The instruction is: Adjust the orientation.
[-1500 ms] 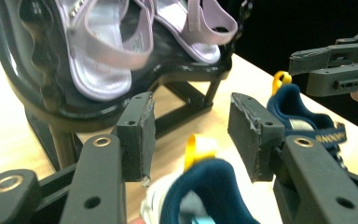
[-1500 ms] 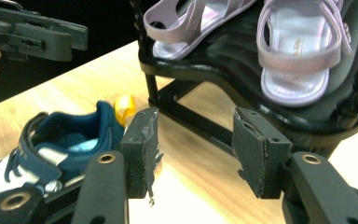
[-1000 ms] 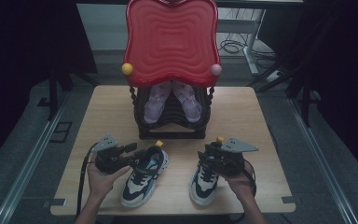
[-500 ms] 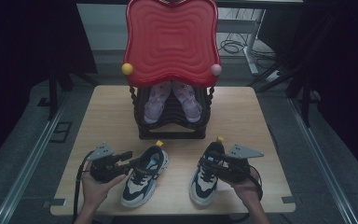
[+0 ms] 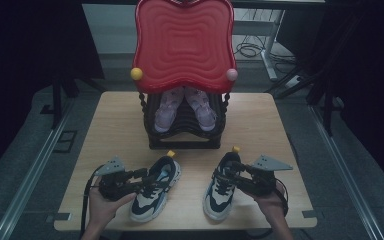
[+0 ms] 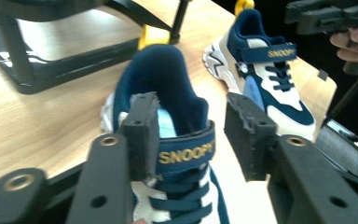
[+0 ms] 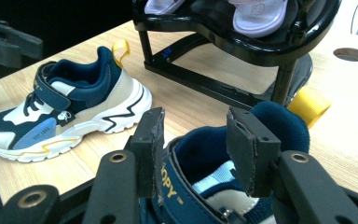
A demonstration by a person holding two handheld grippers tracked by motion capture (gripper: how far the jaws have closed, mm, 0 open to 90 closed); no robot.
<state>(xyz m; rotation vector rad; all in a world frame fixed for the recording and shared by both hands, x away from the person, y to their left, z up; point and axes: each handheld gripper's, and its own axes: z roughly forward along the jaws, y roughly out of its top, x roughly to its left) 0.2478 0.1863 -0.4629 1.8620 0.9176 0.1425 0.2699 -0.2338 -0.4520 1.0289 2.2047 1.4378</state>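
Pale matt wood-grain table top (image 5: 105,130). Glossy black plastic shoe rack (image 7: 242,32), glossy ribbed red plastic top panel (image 5: 182,42). Navy-and-white sneakers (image 6: 265,79): padded cloth collar, smooth synthetic panels. Matt black gripper pads (image 6: 247,133), rough-edged foam.

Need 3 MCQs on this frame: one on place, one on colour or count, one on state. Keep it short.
1. Where do the pink sandals sit?
A. On the black rack's shelf under the red panel
B. On the table's near edge
C. On the floor

2. How many navy-and-white sneakers lie on the table?
A. One
B. Two
C. Four

3. How does the left hand-held gripper stand at the left sneaker?
A. Clamped shut on the yellow heel loop
B. Far from the shoe
C. One jaw inside the collar by the strap, the other outside, not yet pressed together

Key: 1 A, the high view shows them on the rack shelf. 2 B, the left sneaker and the right sneaker lie side by side. 3 C, the left gripper view shows a gap at the outer jaw; the jaws have just been closing.
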